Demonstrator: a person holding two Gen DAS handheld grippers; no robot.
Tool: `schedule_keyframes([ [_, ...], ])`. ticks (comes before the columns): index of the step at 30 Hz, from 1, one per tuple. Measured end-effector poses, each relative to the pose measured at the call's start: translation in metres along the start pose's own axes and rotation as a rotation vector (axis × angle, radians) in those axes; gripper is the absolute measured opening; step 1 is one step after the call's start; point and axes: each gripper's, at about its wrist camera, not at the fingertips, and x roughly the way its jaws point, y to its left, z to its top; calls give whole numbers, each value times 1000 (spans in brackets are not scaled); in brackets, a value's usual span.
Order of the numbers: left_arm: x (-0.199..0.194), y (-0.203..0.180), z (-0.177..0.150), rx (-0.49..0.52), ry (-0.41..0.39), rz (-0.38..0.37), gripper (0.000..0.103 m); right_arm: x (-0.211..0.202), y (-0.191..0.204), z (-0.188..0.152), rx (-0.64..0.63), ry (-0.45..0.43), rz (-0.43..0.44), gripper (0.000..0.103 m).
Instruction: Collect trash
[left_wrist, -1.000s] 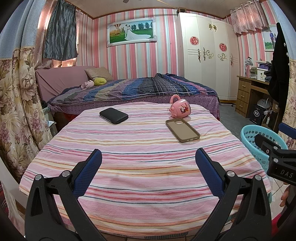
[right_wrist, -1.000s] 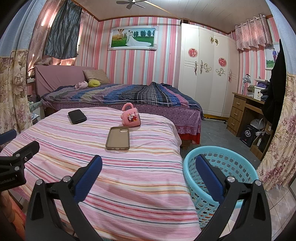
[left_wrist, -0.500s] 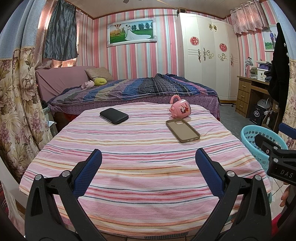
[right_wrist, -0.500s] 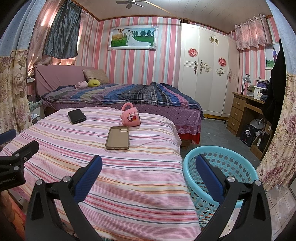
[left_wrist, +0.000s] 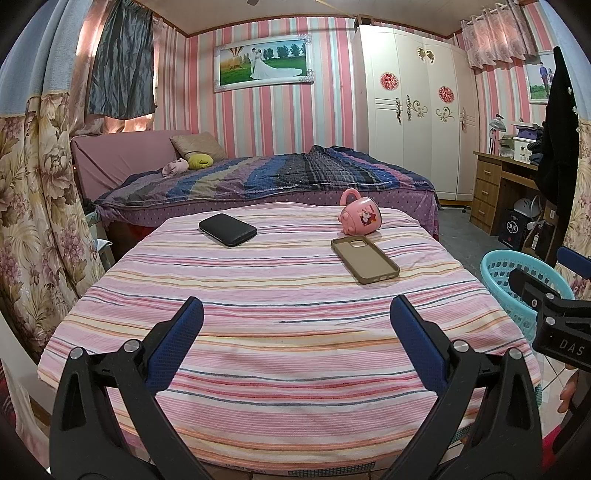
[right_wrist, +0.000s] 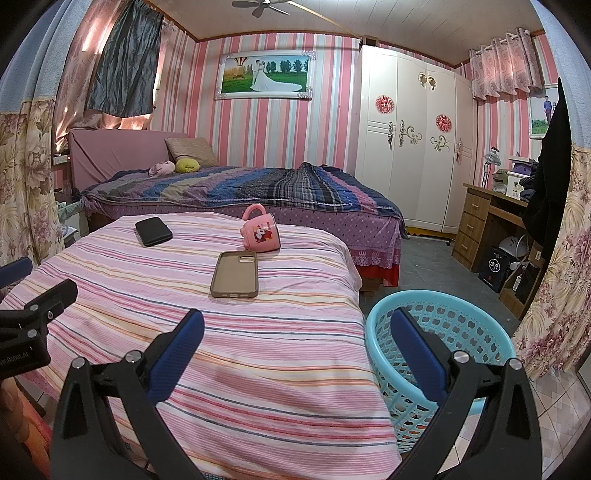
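Nothing moved: both tongs gape above striped woven cloth (left_wrist: 288, 332).

Home bedroom, bed (left_wrist: 280, 181) (quilted), wardrobe (left_wrist: 413, 122)

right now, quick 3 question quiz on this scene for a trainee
1. True or false: the pink mug stands upright.
2. Which lies nearest the mug: A the black phone, B the brown phone case, C the blue basket?
3. Fill in: both the left gripper and the right gripper are ____ and hold nothing.

Key: 1 false, it lies on its side. 2 B. 3 open.
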Motion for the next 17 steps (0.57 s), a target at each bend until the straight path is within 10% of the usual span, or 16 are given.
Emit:
schedule_keyframes([
  [17, 0, -1, -1, -2, 4, -1, 98, 0, 0, 0, -1, 0, -1, 98],
])
